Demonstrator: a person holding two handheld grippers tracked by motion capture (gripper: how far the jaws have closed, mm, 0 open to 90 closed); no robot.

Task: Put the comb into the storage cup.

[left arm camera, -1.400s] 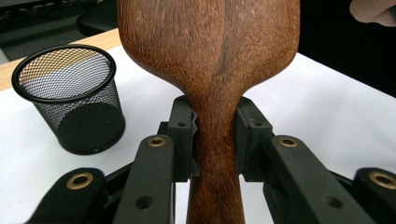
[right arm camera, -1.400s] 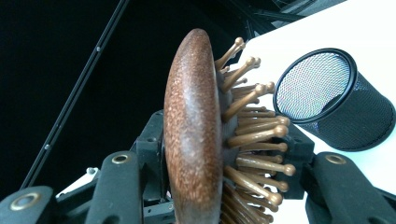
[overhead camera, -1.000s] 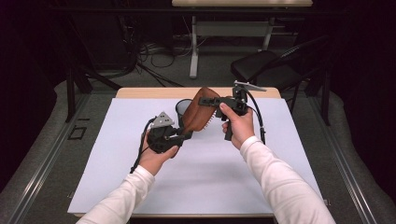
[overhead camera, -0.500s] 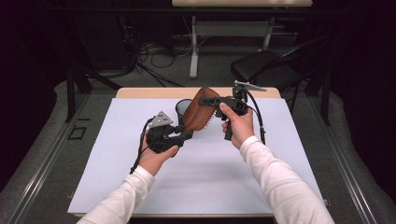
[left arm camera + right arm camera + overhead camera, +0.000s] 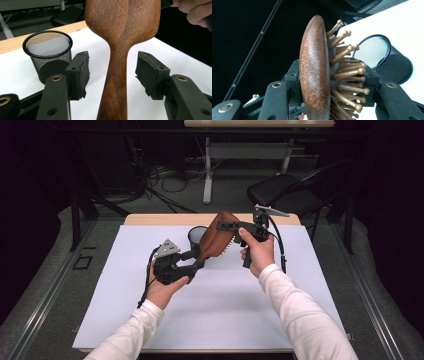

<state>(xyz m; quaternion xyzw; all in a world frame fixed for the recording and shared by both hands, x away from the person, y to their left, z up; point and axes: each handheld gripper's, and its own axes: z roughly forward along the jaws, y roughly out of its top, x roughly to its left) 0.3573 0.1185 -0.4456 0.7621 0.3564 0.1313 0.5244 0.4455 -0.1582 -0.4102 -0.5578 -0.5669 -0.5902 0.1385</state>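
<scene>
One wooden hairbrush [image 5: 216,237] | oval, grainy | right gripper [image 5: 231,226] clamping | left gripper [image 5: 112,72] spread

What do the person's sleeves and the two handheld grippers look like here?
Both forearms wear white long sleeves. The left gripper and right gripper are black, each trailing a black cable and topped by a grey three-cornered plate. Their fingers carry black rubbery pads on arms with brass-coloured rivets.
</scene>
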